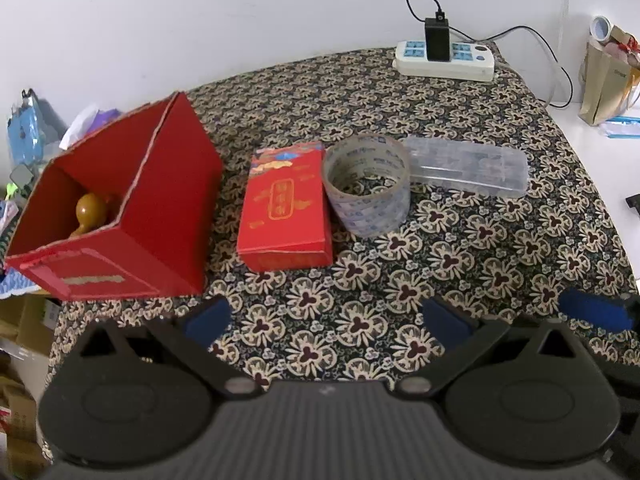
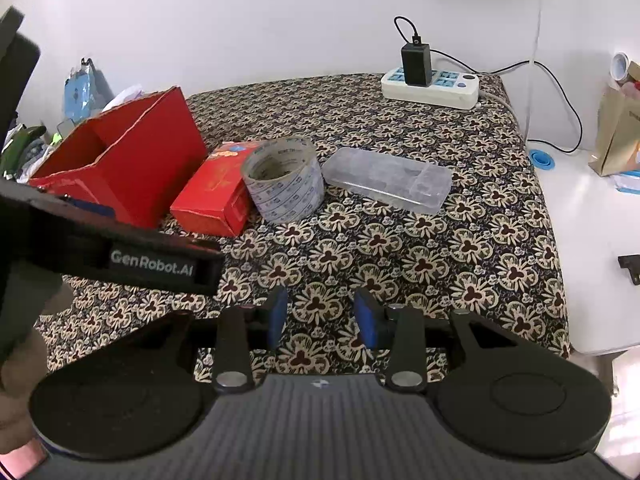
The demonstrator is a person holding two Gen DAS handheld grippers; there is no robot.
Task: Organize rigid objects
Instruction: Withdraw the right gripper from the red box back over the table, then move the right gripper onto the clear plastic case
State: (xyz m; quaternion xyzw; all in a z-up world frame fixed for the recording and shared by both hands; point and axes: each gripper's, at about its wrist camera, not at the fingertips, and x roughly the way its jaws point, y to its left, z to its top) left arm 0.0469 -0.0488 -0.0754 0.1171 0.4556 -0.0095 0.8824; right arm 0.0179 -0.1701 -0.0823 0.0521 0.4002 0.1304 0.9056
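On the patterned cloth, right of the red box, we hover the left gripper wide and the right gripper narrow, both empty.

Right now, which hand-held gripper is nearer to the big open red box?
Left. The left hand-held gripper hovers open just in front of the big red box. The right hand-held gripper sits farther off to the right, open and empty, facing the tape roll.

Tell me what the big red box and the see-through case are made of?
The big red box looks like cardboard: matte, with pale ragged cut edges. The see-through case is probably hard plastic: clear, slightly frosted and glossy.
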